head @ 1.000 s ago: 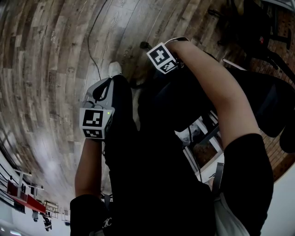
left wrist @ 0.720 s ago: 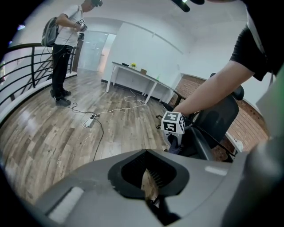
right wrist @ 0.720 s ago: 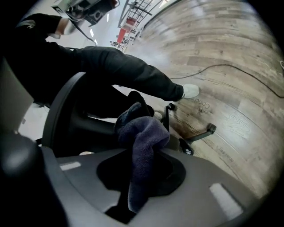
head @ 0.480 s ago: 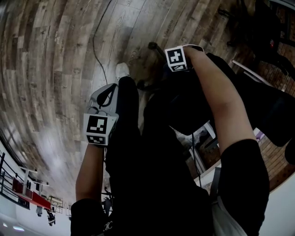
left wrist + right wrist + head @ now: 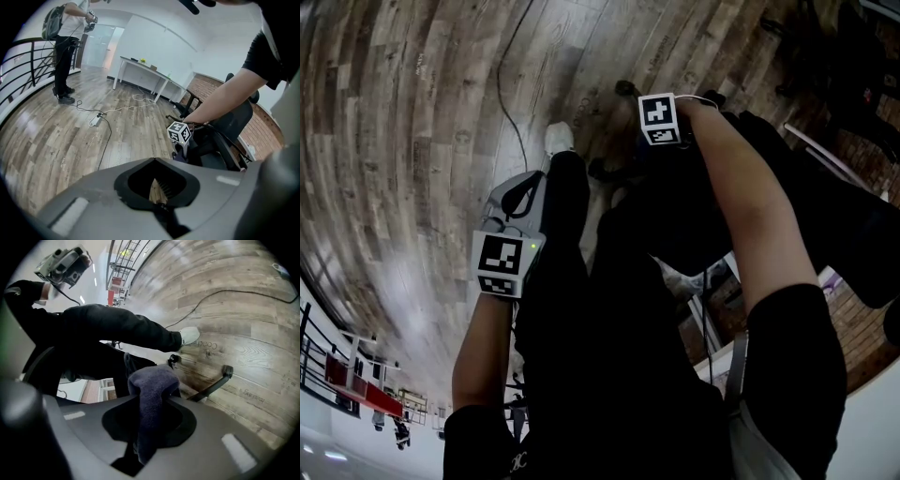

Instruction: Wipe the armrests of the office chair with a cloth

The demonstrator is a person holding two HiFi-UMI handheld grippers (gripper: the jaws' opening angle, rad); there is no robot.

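Right gripper view: my right tool [image 5: 140, 452] pinches the dark cloth [image 5: 152, 385], its folded end free
Left gripper view: my left tool [image 5: 159, 206] is closed, empty, apart from the office chair [image 5: 229, 140]
Wiping: I'd press the fold flat along an armrest, which I cannot pick out
Room: wood floor [image 5: 56, 140], a cable [image 5: 225, 291] across it, a white desk [image 5: 140, 64] beyond

cloth [image 5: 152, 394]: dark blue, perhaps purplish | floor [image 5: 412, 141]: grey-brown wood planks | office chair [image 5: 239, 123]: black
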